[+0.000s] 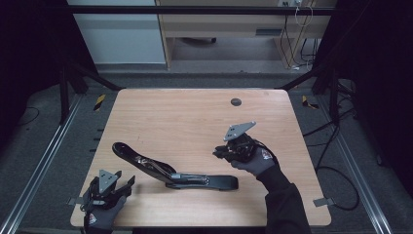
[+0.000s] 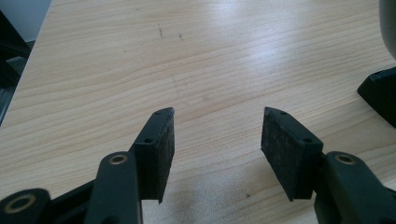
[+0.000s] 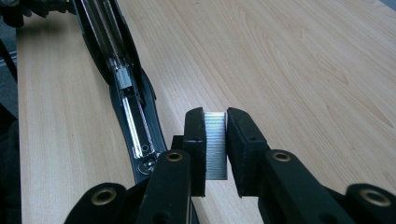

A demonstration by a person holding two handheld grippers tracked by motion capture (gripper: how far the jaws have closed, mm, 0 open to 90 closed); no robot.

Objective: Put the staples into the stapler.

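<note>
So from the high view, the light wooden table (image 1: 195, 117) has a long black stapler (image 1: 170, 170) lying on it, flipped open so the top arm angles up toward the left and the base runs flat toward the right, with the shiny metal staple channel showing in the middle. It sits near the person's edge of the table, between the two hands. The left gripper (image 1: 127, 182) is down at the near left corner, held in a grey gloved hand, well apart from the stapler's raised end. The right gripper (image 1: 217, 153) is above the table just right of the stapler's middle, jaws pointing left toward it, grey three-cornered plate on top. Over in the left gripper view, the jaws stand wide apart with nothing between them, just bare wood grain underneath, and a black corner of something pokes in at the right edge. Then the right gripper view is the interesting one: the jaws are pinched narrow on a small silvery block of staples (image 3: 215, 144), pads pressing both flat sides, the strip standing upright between them. The opened stapler (image 3: 126, 93) runs up the left side of that view, its metal channel facing up, just beside the gripper and not touching the staples.
</note>
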